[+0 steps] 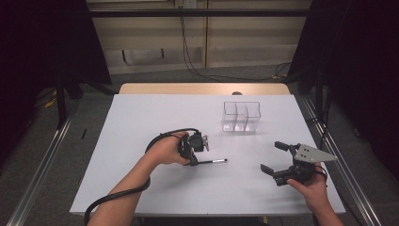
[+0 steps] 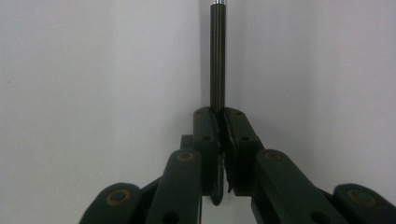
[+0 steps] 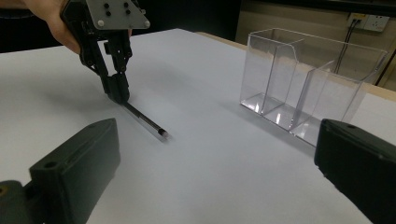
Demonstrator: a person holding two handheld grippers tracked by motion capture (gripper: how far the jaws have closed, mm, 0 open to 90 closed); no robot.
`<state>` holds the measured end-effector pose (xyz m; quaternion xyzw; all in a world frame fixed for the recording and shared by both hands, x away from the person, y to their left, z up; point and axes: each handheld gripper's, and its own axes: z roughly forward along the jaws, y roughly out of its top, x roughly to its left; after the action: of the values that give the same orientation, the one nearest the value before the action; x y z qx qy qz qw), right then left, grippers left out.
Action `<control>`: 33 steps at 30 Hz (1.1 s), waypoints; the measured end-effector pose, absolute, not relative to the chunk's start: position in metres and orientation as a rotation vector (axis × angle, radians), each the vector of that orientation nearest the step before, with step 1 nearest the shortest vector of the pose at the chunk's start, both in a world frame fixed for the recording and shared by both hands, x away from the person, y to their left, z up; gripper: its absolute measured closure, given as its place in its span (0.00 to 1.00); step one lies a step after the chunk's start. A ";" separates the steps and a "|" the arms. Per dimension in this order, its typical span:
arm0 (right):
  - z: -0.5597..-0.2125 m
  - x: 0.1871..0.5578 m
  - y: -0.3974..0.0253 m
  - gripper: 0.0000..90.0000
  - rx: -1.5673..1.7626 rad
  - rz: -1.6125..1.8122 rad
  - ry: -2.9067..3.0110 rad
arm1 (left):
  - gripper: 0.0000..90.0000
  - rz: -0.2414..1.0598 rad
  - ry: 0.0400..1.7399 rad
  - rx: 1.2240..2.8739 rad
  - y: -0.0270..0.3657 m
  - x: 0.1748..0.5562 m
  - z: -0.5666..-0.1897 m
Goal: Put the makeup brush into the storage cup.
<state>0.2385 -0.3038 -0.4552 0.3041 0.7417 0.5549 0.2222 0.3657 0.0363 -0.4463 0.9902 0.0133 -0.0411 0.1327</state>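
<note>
A thin black pen with a silver tip lies on the white table, pointing right. My left gripper is shut on its left end; in the left gripper view the pen runs straight up from between the closed jaws. The right gripper view shows that gripper pinching the pen low on the table. My right gripper is held near the table's right front, jaws wide open with nothing between them. A clear plastic organizer with separate compartments stands at the back right, also seen in the right gripper view.
The table's wooden far edge borders dark floor with cables. Metal rails run along both sides of the table. A black cable loops from the left gripper over the table.
</note>
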 end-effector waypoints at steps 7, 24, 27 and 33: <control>-0.456 0.239 -0.304 0.00 0.844 1.534 2.052 | 0.94 -0.170 0.171 2.695 0.046 0.367 -0.449; -0.457 0.240 -0.299 0.00 0.839 1.539 2.058 | 0.94 -0.151 0.287 2.368 0.064 0.361 -0.440; -0.457 0.240 -0.298 0.00 0.839 1.538 2.061 | 0.94 -0.149 0.296 2.326 0.066 0.359 -0.440; -0.457 0.241 -0.296 0.00 0.840 1.547 2.060 | 0.94 -0.134 0.314 2.225 0.072 0.355 -0.440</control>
<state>0.2406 -0.2957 -0.4569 0.3027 0.7427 0.5576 0.2143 0.3547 0.0720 -0.4397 0.8920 0.1258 -0.0536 0.4308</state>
